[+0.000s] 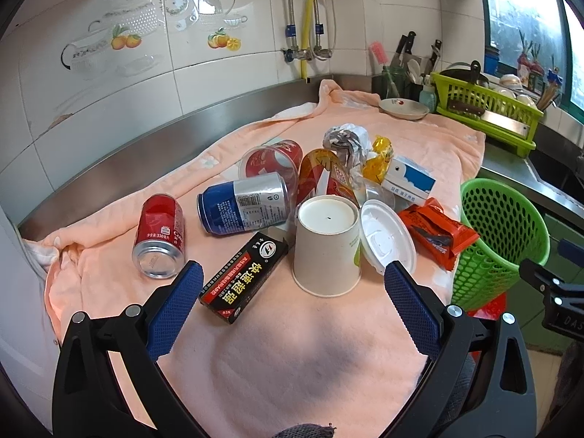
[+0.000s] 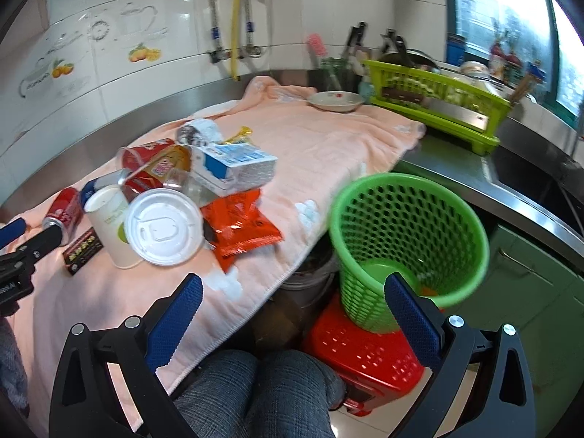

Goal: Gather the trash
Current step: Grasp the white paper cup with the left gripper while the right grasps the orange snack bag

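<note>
Trash lies piled on a peach towel (image 1: 292, 346): a red can (image 1: 158, 235), a blue can (image 1: 244, 202), a black box (image 1: 242, 277), an upside-down paper cup (image 1: 326, 252), a white lid (image 1: 387, 235), an orange wrapper (image 1: 438, 233) and a blue-white carton (image 1: 410, 179). My left gripper (image 1: 292, 281) is open, hovering just before the cup and black box. In the right wrist view, my right gripper (image 2: 294, 290) is open off the towel's edge, near the green mesh bin (image 2: 408, 241). The lid (image 2: 164, 226), wrapper (image 2: 239, 224) and carton (image 2: 237, 168) show there too.
The bin stands on a red stool (image 2: 365, 361) beside the counter. A plate (image 1: 403, 108), green dish rack (image 1: 485, 109) and knives sit at the back. The steel counter (image 2: 456, 171) runs to a sink on the right. A person's knees (image 2: 255, 390) are below.
</note>
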Motion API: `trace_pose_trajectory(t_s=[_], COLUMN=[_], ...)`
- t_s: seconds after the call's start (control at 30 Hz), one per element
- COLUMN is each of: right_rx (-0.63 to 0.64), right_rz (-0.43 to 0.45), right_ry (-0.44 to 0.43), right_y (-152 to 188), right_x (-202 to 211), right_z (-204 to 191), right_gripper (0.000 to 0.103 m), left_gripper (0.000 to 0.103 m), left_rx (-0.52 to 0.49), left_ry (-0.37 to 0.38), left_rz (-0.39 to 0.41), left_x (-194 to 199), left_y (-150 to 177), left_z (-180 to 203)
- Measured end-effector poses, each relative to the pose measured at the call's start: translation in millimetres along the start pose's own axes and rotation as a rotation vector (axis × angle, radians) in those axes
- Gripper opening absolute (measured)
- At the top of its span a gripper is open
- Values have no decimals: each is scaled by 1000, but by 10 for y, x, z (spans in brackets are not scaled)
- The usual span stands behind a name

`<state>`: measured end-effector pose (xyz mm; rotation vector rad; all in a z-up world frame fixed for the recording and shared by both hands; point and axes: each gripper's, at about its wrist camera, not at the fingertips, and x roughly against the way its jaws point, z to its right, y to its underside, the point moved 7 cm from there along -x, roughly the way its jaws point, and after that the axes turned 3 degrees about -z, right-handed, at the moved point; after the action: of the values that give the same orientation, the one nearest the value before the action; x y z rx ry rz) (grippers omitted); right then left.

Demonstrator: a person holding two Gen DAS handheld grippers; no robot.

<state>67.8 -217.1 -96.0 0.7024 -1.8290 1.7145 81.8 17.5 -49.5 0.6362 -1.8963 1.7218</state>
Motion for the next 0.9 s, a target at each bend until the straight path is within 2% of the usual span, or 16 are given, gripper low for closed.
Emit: trace_pose_trajectory(t_s=[0.2,0.53,0.67,0.9], right_rx=[94,256,333,396], right_rz=[-29,-106,-118,-159], right_ry=[-114,-237,-240,-225], right_y=[-165,-339,-351,-363], right_x=[-251,-715,-877,-1137], right_z=[-176,-401,-458,-466], right_gripper=[97,97,96,96], left_gripper=[98,97,95,92], left_rx=[11,0,-8,-22], left_ry=[10,50,80,128], left_rz=[-21,-40,-60,-85], left_x=[-101,-238,-328,-477], left_y=[-11,-43,-57,-81], left_z=[-58,-20,18,98])
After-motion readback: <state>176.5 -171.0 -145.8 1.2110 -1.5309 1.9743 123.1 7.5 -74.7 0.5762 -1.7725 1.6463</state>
